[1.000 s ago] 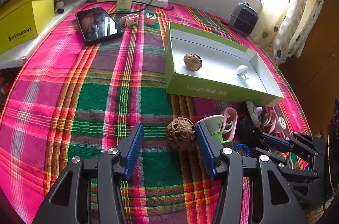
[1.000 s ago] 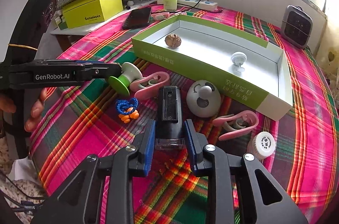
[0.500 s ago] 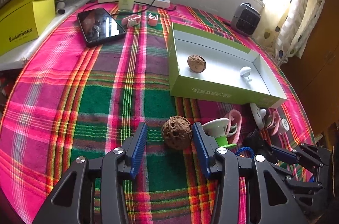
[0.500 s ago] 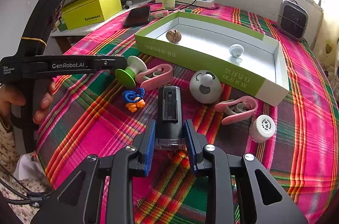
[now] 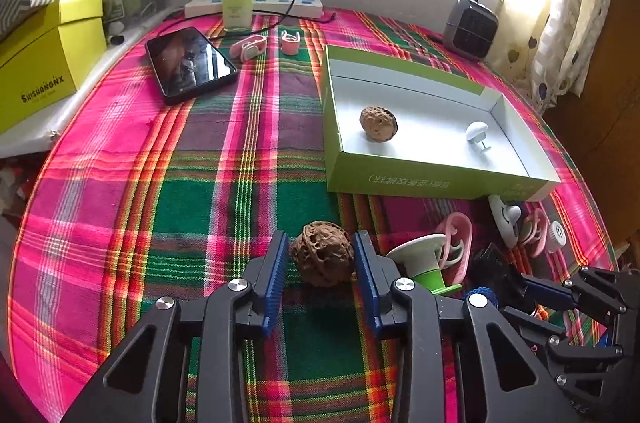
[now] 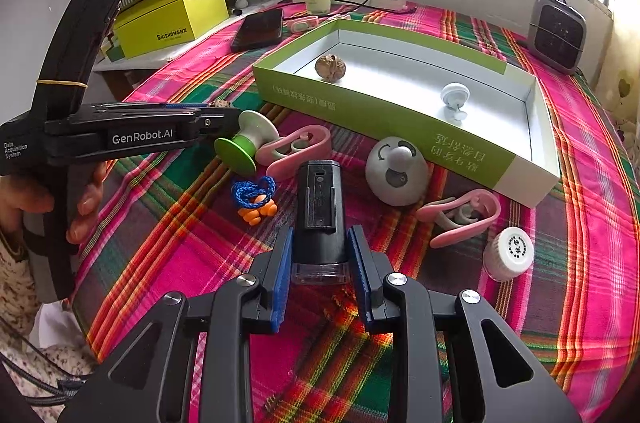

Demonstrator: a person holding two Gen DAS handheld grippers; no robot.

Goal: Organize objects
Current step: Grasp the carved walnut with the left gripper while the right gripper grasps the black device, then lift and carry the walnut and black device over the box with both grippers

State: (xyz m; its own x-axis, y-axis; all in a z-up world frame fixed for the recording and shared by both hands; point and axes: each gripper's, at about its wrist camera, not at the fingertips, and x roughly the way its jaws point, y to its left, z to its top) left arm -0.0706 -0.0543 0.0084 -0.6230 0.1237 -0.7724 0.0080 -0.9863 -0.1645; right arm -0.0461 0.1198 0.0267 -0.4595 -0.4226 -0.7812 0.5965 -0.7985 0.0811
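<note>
walnut between fingers, green spool beside

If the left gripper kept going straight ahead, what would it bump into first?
The left gripper already has the walnut between its fingers, so it meets that first. Beyond lies bare plaid cloth, then probably the green box, though depth is hard to judge.

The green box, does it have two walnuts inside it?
No, the green box holds only one walnut and a small white knob; the other walnut sits on the tablecloth between the left gripper's fingers.
</note>
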